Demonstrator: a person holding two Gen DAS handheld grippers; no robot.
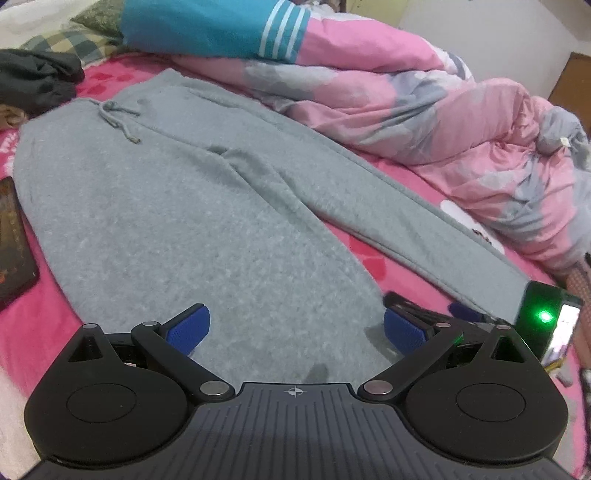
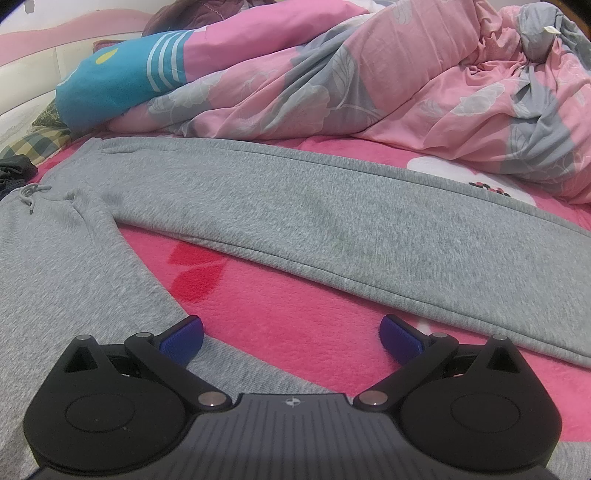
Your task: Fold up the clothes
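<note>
Grey sweatpants (image 1: 166,221) lie flat on the pink bed, waistband with drawstring (image 1: 118,118) at the far left, the two legs spread apart. My left gripper (image 1: 295,328) is open and empty, over the near leg's lower end. In the right wrist view the far leg (image 2: 332,229) runs across the middle and the near leg (image 2: 55,280) lies at the left. My right gripper (image 2: 291,336) is open and empty, above the pink sheet between the legs, its left finger (image 2: 183,338) over the near leg's edge.
A crumpled pink and grey quilt (image 1: 424,110) and a blue striped pillow (image 1: 207,26) lie along the far side. Dark clothing (image 1: 37,77) sits at far left. A dark flat object (image 1: 14,240) lies on the left. A device with a green light (image 1: 545,317) is at right.
</note>
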